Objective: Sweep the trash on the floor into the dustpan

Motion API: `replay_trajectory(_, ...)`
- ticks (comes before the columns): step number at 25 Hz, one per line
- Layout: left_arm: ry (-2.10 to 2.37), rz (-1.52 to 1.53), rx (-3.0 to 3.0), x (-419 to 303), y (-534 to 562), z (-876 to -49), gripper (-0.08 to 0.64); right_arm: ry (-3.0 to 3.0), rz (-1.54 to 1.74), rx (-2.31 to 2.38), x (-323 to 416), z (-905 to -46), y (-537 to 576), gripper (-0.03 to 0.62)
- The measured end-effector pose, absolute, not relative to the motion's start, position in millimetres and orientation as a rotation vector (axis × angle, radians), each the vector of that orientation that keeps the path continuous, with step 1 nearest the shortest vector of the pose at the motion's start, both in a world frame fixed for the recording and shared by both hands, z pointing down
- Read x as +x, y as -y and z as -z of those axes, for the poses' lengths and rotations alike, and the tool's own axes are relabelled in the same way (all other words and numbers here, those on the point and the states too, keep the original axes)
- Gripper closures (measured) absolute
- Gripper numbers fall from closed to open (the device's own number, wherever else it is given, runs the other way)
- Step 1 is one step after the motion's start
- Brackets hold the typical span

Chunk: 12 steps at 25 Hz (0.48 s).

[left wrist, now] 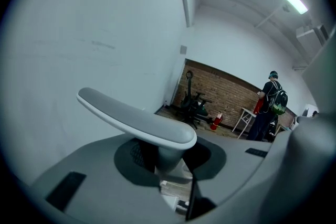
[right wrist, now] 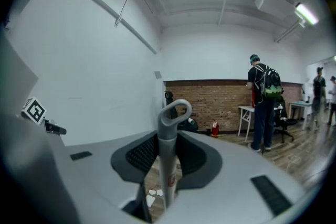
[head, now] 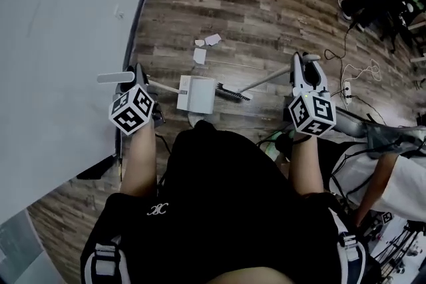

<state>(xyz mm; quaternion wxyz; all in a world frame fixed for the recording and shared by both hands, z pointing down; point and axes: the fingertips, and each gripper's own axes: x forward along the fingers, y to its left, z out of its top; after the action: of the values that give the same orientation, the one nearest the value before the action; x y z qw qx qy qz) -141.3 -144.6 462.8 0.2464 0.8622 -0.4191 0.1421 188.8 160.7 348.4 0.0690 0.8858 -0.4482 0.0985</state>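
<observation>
My left gripper (head: 138, 78) is shut on the long handle of the white dustpan (head: 196, 94), which rests on the wood floor with its mouth facing away from me. In the left gripper view the handle's grey crossbar (left wrist: 135, 117) sits above the jaws of that gripper (left wrist: 169, 164). My right gripper (head: 305, 67) is shut on the broom handle (right wrist: 168, 150), whose loop end pokes up between the jaws. The black broom head (head: 230, 94) lies on the floor right beside the dustpan. Three white paper scraps (head: 200, 54) lie just beyond the pan and show in the right gripper view as paper scraps (right wrist: 153, 192).
A white wall (head: 60, 43) runs along the left. Cables and a power strip (head: 346, 86) lie on the floor at the right, near another person's sleeve (head: 399, 173). Far off stand a person with a backpack (right wrist: 261, 102), a table (right wrist: 244, 118) and a red extinguisher (right wrist: 214, 128).
</observation>
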Motion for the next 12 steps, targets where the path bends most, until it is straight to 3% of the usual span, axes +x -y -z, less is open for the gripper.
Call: replay_trajectory(12, 1.302, -0.342, 2.072, -172, 190, -517, 0.456, 1.4, -0.235, 2.598, 260, -340, -44, 0.482)
